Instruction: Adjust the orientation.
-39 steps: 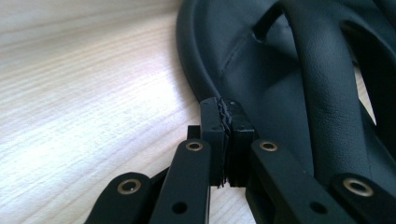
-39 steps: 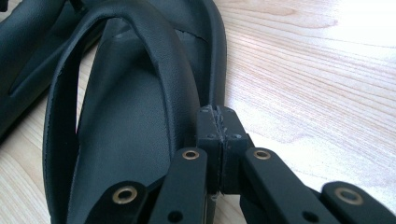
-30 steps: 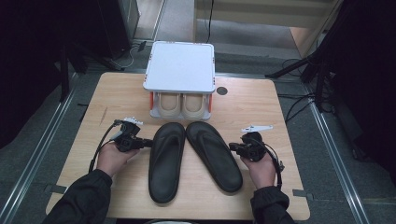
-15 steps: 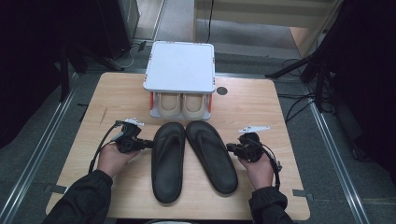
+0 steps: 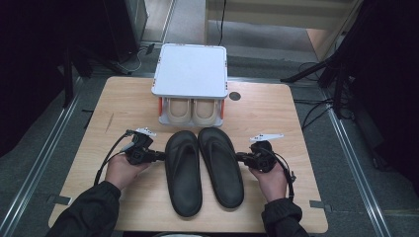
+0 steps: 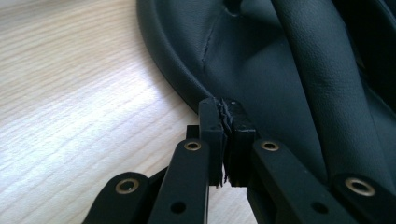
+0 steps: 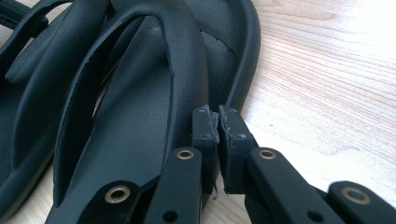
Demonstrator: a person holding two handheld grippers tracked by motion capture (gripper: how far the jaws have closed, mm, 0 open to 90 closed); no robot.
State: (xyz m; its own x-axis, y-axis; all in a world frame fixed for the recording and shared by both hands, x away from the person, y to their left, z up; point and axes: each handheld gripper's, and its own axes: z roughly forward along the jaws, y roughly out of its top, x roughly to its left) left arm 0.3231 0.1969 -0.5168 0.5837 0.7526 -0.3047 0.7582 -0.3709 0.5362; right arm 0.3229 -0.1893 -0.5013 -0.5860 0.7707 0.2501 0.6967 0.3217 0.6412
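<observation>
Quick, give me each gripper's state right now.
Left gripper: shut, nothing held, tips at the outer rim of the left sandal.
Right gripper: shut, nothing held, tips at the outer rim of the right sandal.

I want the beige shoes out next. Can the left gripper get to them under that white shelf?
Probably yes. The left gripper sits beside the black flip-flops, and bare table lies between it and the beige shoes, whose shelf is open in front.

- You have no writing, label, brand, number or sign to read in any view.
- The white lid (image 5: 191, 70) on the rack at upper centre of the high view is blank.
- The black sandals (image 5: 203, 170) at centre show you no legible mark.
</observation>
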